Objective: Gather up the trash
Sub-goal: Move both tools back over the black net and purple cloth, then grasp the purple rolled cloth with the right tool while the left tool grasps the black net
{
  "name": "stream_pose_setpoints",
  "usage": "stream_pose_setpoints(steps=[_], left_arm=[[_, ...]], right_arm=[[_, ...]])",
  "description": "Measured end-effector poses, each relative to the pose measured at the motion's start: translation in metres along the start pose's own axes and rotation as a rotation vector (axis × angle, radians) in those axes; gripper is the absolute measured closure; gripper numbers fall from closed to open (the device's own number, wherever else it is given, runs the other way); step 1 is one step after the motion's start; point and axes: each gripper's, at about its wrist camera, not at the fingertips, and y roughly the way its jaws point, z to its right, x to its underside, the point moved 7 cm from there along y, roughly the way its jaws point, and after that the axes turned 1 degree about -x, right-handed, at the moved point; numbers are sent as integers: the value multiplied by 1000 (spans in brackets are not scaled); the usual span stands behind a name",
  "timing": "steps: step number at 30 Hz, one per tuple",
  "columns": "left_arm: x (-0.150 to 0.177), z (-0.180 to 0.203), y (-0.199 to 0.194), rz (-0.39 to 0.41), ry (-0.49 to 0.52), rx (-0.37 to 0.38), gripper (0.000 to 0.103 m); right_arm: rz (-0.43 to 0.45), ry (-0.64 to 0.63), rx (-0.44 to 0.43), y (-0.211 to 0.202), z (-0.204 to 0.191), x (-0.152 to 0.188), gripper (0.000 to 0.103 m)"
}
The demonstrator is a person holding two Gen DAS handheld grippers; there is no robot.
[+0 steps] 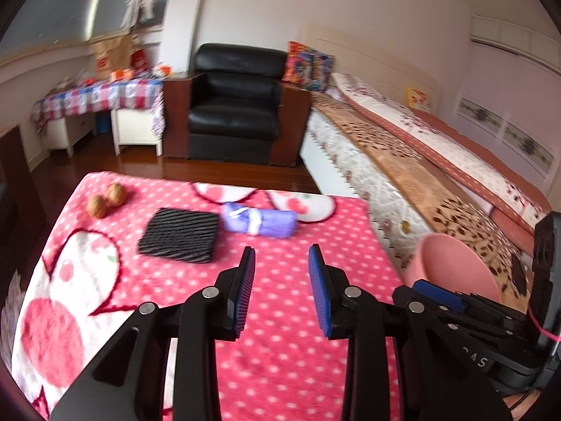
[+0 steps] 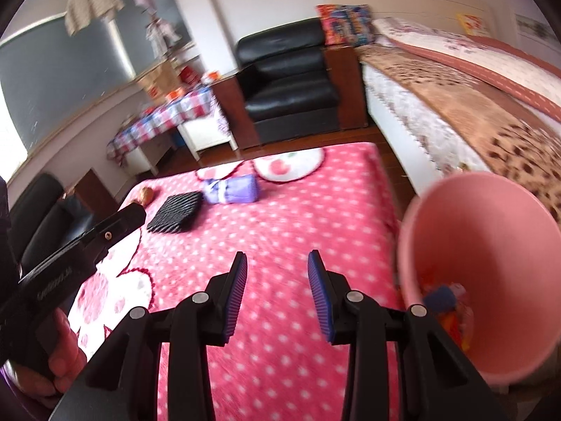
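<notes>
left wrist view: the left tool (image 1: 281, 251) hangs over a tabletop (image 1: 280, 333) covered in a pink polka-dot blanket, its blue-padded fingers (image 1: 245, 291) spread apart with nothing between them. far of the tool lie the pieces of trash: a black ribbed foam pad (image 1: 178, 235) a little to the left, a rolled purple packet (image 1: 259, 219) just right of the pad, and two walnuts (image 1: 106, 200) touching each other near the far left edge. at the right edge of the tabletop a pink bin (image 1: 452, 266) tilts its mouth toward the camera, and the right tool (image 1: 438, 293) shows just in front of it, seen from the side. beyond the tabletop stand a black armchair (image 1: 235, 105) and a bed (image 1: 420, 154) along the right.

right wrist view: the right tool (image 2: 277, 258) is also spread, empty, above the pink blanket. the foam pad (image 2: 175, 212), purple packet (image 2: 232, 190) and a walnut (image 2: 145, 194) sit at the far left part of the tabletop (image 2: 280, 315). the pink bin (image 2: 491, 245) is near on the right, touching nothing of the tool, with some colourful, blurred bits at its bottom. at the left a hand (image 2: 59, 358) grips the black body of the left tool (image 2: 133, 215); its fingers are hidden from this side.
</notes>
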Motion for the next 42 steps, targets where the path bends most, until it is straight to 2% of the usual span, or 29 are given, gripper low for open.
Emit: stream_pose_setpoints(steps=[6, 9, 13, 15, 17, 19, 23, 27, 30, 31, 32, 33, 34, 37, 41, 42], left_arm=[[1, -55, 14, -41, -143, -62, 72], [6, -80, 28, -89, -231, -72, 72], [11, -96, 45, -144, -324, -71, 72], [11, -100, 53, -164, -361, -71, 71], [12, -106, 61, -187, -410, -63, 72], [11, -113, 70, -207, -466, -67, 72], [8, -122, 85, -231, -523, -115, 71], [12, -128, 98, -274, -549, -186, 71], [9, -128, 102, -272, -552, -210, 71], [7, -126, 104, -269, -547, -211, 71], [5, -126, 105, -266, -538, -214, 71], [5, -126, 107, -263, -529, -223, 72], [4, -125, 108, -253, -518, -231, 72], [1, -121, 110, -234, -500, -228, 72], [-2, -114, 110, -221, -478, -181, 91], [-4, -114, 108, -212, -465, -180, 93]], right_arm=[[-38, -141, -45, 41, -37, -12, 61], [-54, -195, -56, 63, -50, -19, 59], [-64, -261, -63, 91, -59, -30, 57], [-67, -292, -62, 106, -61, -40, 53], [-71, -319, -65, 119, -64, -49, 46], [-86, -351, -71, 133, -67, -57, 43], [-112, -414, -68, 159, -71, -66, 40], [-125, -474, -28, 184, -73, -69, 38], [-132, -478, 9, 197, -68, -72, 38], [-136, -471, 12, 200, -66, -73, 43], [-136, -461, 19, 203, -63, -74, 54], [-134, -452, 37, 205, -59, -76, 60], [-130, -443, 49, 206, -56, -77, 72], [-141, -389, 9, 206, -48, -83, 75], [-140, -334, -38, 192, -42, -88, 79], [-141, -306, -61, 186, -41, -88, 79]])
